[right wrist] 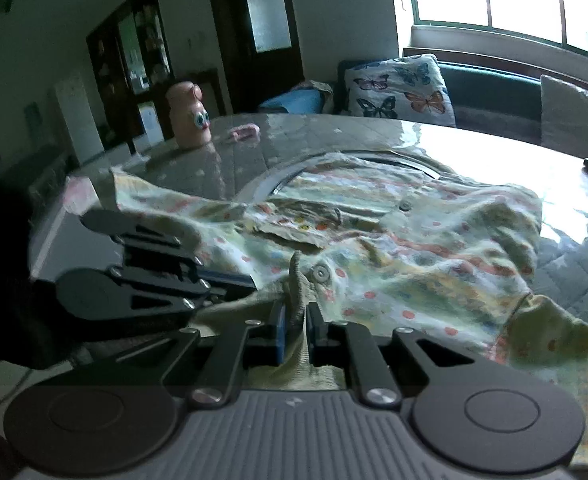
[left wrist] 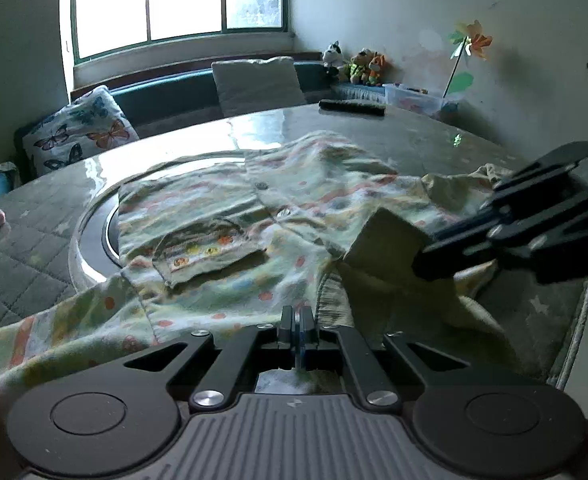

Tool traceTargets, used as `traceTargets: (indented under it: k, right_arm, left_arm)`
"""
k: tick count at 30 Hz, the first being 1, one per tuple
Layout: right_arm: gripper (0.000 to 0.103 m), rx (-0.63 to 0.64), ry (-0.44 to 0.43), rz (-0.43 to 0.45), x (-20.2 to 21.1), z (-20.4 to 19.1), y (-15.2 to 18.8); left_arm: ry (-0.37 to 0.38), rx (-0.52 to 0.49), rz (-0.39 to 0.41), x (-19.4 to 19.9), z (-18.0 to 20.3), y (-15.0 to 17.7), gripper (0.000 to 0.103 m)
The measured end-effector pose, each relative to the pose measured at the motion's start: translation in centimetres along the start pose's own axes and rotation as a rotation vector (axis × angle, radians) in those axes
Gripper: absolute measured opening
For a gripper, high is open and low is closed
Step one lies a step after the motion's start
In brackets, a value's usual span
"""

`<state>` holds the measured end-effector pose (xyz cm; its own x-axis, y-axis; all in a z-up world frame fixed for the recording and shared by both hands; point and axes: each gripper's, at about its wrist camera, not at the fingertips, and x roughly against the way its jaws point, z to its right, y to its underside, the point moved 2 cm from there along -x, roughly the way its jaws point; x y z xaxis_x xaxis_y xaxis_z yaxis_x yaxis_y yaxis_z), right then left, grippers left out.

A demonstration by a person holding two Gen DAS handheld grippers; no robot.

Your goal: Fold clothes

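A small pale green patterned shirt (left wrist: 278,216) with buttons and a chest pocket lies spread on the round table; it also shows in the right wrist view (right wrist: 393,240). My left gripper (left wrist: 296,328) is shut on the shirt's near hem edge. My right gripper (right wrist: 294,320) is shut on a bunched fold of the shirt's hem. The right gripper (left wrist: 425,260) shows at the right of the left wrist view, holding a lifted flap of cloth. The left gripper (right wrist: 246,280) shows at the left of the right wrist view, close beside the right one.
The table (left wrist: 413,132) has a glossy top and a round turntable ring (left wrist: 94,220). A dark remote (left wrist: 351,107) lies at its far side, a pink toy figure (right wrist: 190,120) and a small pink item (right wrist: 246,133) at another. A bench with cushions (left wrist: 82,132) runs under the window.
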<state>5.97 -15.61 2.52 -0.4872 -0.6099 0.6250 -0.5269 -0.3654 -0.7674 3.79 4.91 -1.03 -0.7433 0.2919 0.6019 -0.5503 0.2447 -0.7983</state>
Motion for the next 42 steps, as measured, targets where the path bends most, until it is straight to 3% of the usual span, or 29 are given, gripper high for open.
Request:
traceTargets:
  k: [3,8,11,14,19,25,27,30,37,42]
  right_arm:
    - [0.009,-0.022,-0.012,-0.010,-0.1,0.4,0.2]
    - [0.009,-0.072,-0.027,-0.010,-0.1,1.2,0.2]
    - [0.009,-0.088,-0.039,-0.008,0.0,1.4,0.2]
    - [0.009,-0.090,-0.046,-0.003,0.1,1.4,0.2]
    - [0.009,-0.099,-0.051,-0.003,0.1,1.6,0.3]
    - [0.009,-0.104,-0.053,0.005,0.2,1.7,0.3]
    - [0.009,-0.106,-0.052,0.011,0.3,1.8,0.3]
    - [0.009,-0.110,-0.047,0.017,0.4,1.9,0.3]
    - [0.009,-0.132,-0.042,0.033,0.9,2.4,0.0]
    - [0.009,-0.135,-0.039,0.035,1.0,2.5,0.0]
  left_arm:
    - [0.026,-0.044,0.019,1.1,0.8,-0.3,0.003]
    - [0.095,-0.206,0.009,2.2,3.7,0.0,0.005]
    - [0.088,-0.282,-0.034,1.3,4.8,0.6,0.005]
    - [0.070,-0.307,-0.065,0.7,4.9,0.8,0.014]
    - [0.046,-0.338,-0.081,0.5,4.8,0.9,0.020]
    - [0.075,-0.276,-0.081,-0.1,3.7,0.9,0.018]
    - [0.100,-0.218,-0.075,-0.4,3.1,0.8,0.008]
    - [0.121,-0.139,-0.056,-0.2,2.8,0.6,0.000]
    - [0.225,0.014,0.011,1.0,2.6,-0.2,0.000]
    - [0.128,-0.072,-0.005,0.5,3.4,0.1,0.002]
